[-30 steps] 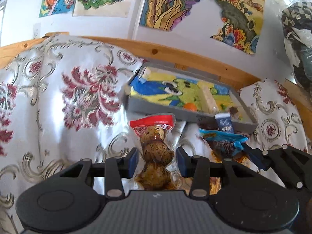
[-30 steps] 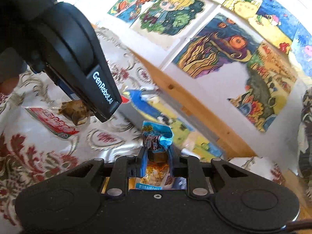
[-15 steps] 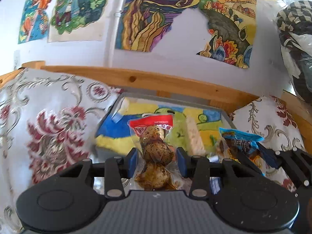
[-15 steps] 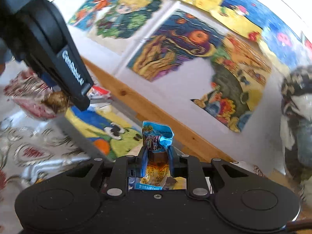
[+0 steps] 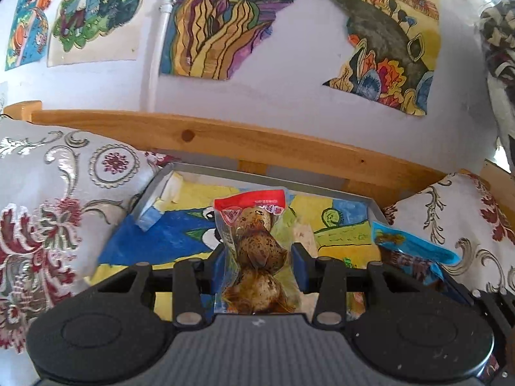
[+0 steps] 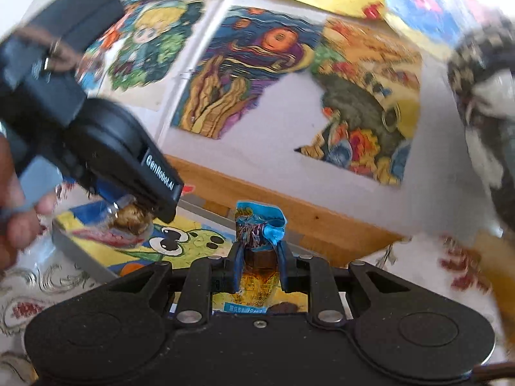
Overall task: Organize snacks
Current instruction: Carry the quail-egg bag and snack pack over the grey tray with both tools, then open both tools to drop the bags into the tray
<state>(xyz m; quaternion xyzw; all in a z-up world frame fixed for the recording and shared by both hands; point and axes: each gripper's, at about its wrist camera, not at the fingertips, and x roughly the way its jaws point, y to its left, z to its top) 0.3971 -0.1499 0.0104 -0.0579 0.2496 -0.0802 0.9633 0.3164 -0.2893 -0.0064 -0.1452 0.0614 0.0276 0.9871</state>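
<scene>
1. White wall (image 5: 289, 96) at the back, papered with bright hand-painted pictures, and a pale wooden rail (image 5: 257, 141) runs across below them.
2. In front of the rail, a silvery cloth with red flowers (image 5: 48, 225) covers the surface, and on it sits the landmark: a grey tray (image 5: 154, 189) lined with a cartoon drawing in blue, yellow and green.
3. Left hand-held gripper (image 5: 257, 254) is clamped on the egg packet (image 5: 257, 251), a clear vacuum pouch with a red top strip and three speckled brown eggs stacked inside, standing upright between the blue pads.
4. That packet hangs above the tray, over its near part; the right wrist view shows it over the tray's left end, a little blurred.
5. Right hand-held gripper (image 6: 259, 257) is clenched on the blue snack packet (image 6: 259, 225), its crinkled blue top poking up above the pads, a yellow-orange printed body trailing down behind them.
6. This one is held in the air at the tray's right end; in the left wrist view its blue edge shows by the tray's right corner.
7. A person's fingers (image 6: 22, 225) show at the far left of the right wrist view, beside the tray's left rim.
</scene>
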